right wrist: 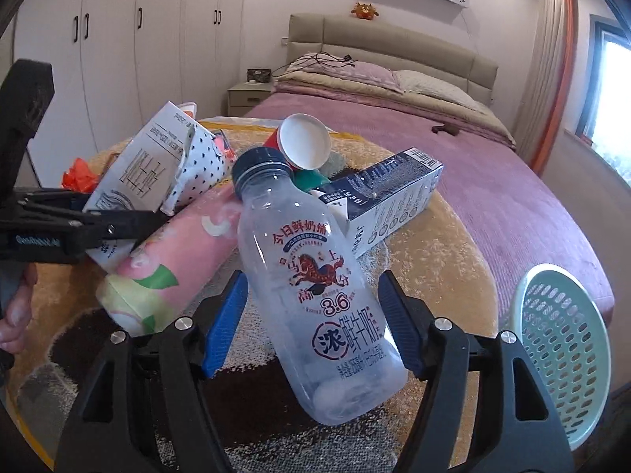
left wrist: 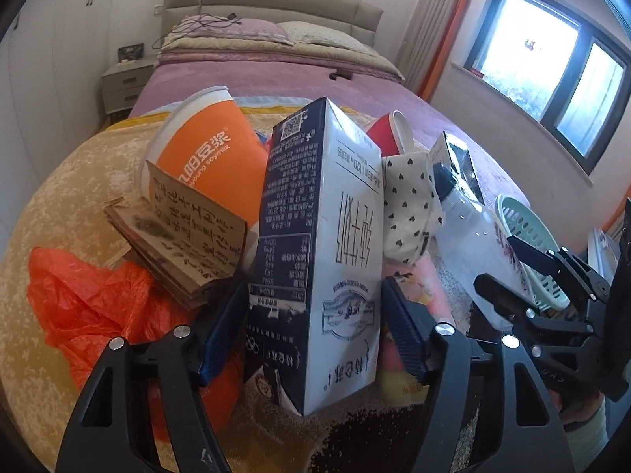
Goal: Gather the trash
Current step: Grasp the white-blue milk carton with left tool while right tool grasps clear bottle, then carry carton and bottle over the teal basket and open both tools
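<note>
Clearly, the milk carton [left wrist: 315,260] stands clamped between the left gripper's [left wrist: 315,331] pads, lifted over the rug [left wrist: 59,181]. Beside it, the right gripper [right wrist: 315,323] grips the clear bottle [right wrist: 315,276], tilted. Behind lie an orange cup [left wrist: 205,149], a booklet [left wrist: 185,236], an orange bag [left wrist: 83,295], a second carton [right wrist: 390,201]. A green basket [right wrist: 564,347] sits right.

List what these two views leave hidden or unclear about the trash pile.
- Left wrist view: the milk carton held by the left gripper blocks whatever lies behind it.
- Left wrist view: the basket is partly hidden by the right gripper.
- Right wrist view: the basket interior faces away; contents unknown.
- Right wrist view: the bottle covers the rug beneath.
</note>
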Tool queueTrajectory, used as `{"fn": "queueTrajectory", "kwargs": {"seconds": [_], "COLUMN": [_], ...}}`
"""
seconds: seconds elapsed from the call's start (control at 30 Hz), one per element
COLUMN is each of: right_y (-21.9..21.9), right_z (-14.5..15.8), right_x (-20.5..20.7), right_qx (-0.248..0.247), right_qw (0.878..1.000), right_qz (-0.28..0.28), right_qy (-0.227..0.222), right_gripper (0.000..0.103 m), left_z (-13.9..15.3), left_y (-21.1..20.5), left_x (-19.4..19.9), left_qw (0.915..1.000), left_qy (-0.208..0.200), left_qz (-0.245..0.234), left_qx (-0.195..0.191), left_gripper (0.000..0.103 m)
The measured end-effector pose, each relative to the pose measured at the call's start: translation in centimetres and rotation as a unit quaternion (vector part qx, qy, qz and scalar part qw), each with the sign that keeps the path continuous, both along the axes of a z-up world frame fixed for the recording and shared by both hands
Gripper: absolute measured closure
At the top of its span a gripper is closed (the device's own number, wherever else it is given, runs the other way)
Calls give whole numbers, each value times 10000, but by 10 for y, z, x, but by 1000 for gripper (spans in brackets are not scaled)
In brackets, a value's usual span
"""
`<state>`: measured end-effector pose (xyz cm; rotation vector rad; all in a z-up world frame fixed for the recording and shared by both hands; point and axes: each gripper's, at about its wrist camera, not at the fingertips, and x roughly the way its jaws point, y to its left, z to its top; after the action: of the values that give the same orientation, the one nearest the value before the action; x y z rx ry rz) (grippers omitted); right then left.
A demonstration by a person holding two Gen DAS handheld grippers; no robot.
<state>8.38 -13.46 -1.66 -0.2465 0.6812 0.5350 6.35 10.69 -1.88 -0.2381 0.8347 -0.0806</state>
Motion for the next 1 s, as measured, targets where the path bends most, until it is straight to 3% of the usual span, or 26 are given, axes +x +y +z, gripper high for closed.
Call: {"fn": "queueTrajectory", "kwargs": {"seconds": [0.07,0.43,0.5,0.53,0.6,0.63,0.7,0.77,0.83,1.0], "right_y": [-3,-26,-34,-37,-40,-41,-47,-54,-60,-52], "right_z": [1,11,14,17,19,19,17,15,15,-3], "right_x": [-3,-32,-37,-39,-39,-41,-40,-40,-44,-43], "right_qx": [107,836,960,985,719,663,775,917,973,752], "right_qw": [9999,9955,9940,9938,9955,9960,9941,9914,9910,9874], "right_qz": [19,-164,-174,-217,-420,-372,-273,-269,-315,-510], "right_qy": [47,414,492,476,463,474,706,899,858,1295], "right_gripper": [46,51,80,88,90,89,78,29,28,28], "left_z": [3,37,43,45,48,49,50,48,47,44], "left_y": [0,-12,-20,-24,-34,-38,-45,-47,-46,-50], "left_x": [-7,-59,-64,-65,-64,-64,-65,-67,-70,-73], "left_qw": [9999,9958,9949,9946,9942,9941,9939,9934,9932,9933], "left_qy": [-106,-865,-945,-966,-999,-1015,-1025,-1030,-1034,-1020], "left_qz": [31,59,-71,-120,-205,-237,-277,-325,-347,-391], "left_qx": [-45,-282,-354,-367,-341,-305,-294,-389,-410,-364], "left_gripper": [44,45,45,45,45,45,44,44,44,44]}}
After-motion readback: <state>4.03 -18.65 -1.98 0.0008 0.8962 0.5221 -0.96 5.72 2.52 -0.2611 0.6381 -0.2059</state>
